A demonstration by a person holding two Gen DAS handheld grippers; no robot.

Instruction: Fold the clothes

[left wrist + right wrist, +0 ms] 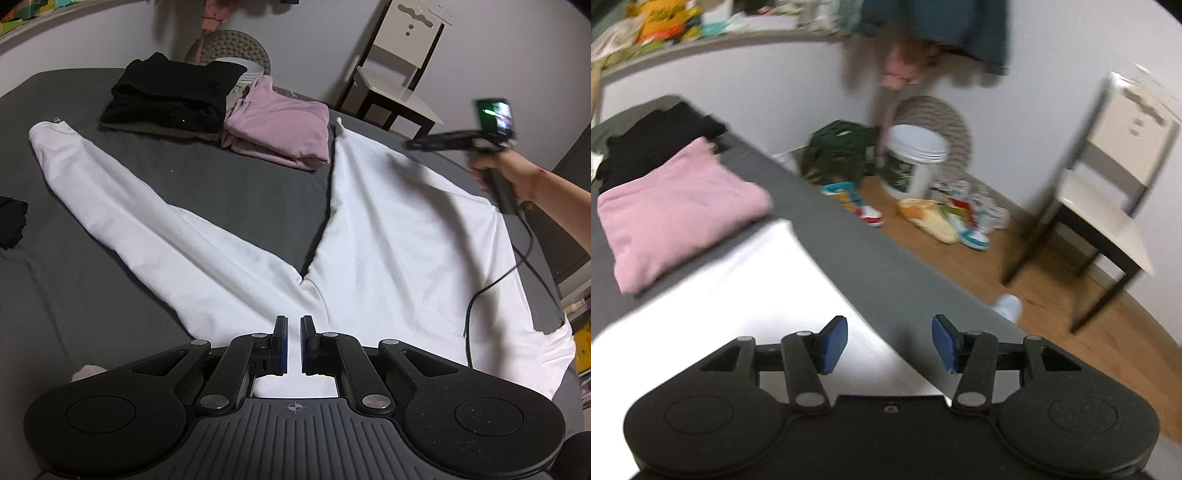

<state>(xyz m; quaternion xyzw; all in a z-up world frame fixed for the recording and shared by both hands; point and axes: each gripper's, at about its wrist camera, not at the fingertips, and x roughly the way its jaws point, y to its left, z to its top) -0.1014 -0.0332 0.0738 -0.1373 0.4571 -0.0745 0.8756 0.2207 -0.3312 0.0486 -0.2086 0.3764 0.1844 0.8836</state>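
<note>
The white garment (229,254) is smooth, matt cloth with soft creases, spread on a bed (236,184) under a matt grey sheet of fine weave. The folded pink top (280,125) looks like thick, fleecy cloth; the black pile (170,96) beside it is dull, dense cloth. The left gripper (293,345) is matt black plastic, speckled, with bright metal pivot pins, a ribbed grey base and smooth blue pads. The floor (1052,295) is glossy wood, the bucket (912,162) smooth white plastic.
</note>
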